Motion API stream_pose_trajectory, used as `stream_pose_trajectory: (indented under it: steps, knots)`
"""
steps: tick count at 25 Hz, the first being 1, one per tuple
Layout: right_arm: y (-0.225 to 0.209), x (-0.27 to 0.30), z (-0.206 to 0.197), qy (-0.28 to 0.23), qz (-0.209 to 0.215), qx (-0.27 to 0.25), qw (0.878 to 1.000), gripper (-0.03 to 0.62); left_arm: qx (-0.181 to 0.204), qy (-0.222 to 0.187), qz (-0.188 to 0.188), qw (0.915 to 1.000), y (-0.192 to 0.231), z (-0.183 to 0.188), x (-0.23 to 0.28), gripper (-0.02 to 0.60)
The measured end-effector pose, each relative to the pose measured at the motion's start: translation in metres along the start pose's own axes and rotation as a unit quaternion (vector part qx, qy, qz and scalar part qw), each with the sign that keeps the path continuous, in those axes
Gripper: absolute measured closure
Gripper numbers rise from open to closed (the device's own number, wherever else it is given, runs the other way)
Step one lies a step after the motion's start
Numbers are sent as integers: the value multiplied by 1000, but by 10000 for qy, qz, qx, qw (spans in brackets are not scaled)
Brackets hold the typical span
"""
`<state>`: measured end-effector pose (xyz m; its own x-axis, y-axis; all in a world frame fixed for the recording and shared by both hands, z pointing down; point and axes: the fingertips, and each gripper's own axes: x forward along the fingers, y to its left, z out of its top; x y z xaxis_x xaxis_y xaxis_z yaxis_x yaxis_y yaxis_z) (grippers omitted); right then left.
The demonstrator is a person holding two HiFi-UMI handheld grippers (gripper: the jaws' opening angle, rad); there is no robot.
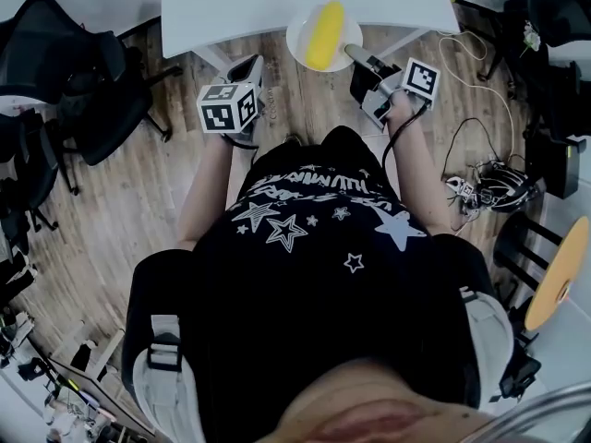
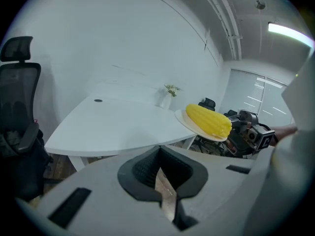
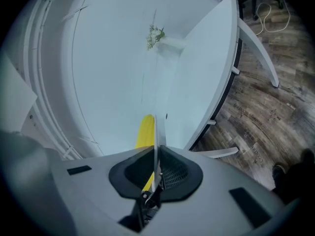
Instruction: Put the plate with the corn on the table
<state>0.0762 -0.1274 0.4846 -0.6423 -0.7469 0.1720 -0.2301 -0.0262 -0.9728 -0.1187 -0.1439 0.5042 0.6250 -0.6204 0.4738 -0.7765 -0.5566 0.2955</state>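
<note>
Right tool (image 3: 156, 154) is clamped on the rim of the white plate (image 1: 297, 40): in the right gripper view its dark pads are nearly together, with the plate's thin edge running straight out between them and the yellow corn (image 1: 325, 33) lying along the plate's upper face. From the head view the plate sits at the near edge of the white counter (image 1: 240, 3), part of it over the top and part over the wooden floor (image 1: 305, 109). The left gripper view shows it slightly tilted, with the cob lying across it, and I cannot tell whether it touches the counter. Left tool (image 2: 159, 156) holds nothing, its pads drawn together with only a thin sliver showing between them, and it points toward the counter's edge to the left of the plate. Farther back on the counter stands a small white vase (image 2: 165, 98) with a green sprig. A black office chair (image 2: 17, 127) stands at the counter's left side.
</note>
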Motion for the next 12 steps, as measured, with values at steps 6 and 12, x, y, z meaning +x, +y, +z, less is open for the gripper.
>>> stream_pose_trajectory:
  steps: [6,12]
  knots:
    - [1,8,5,93,-69,-117,9999,569,-119,40,62,9999,11,-3,2,577]
    - [-12,32,23,293,-104,-58,9995,569,-118,99,160,9998,17,1,16,577]
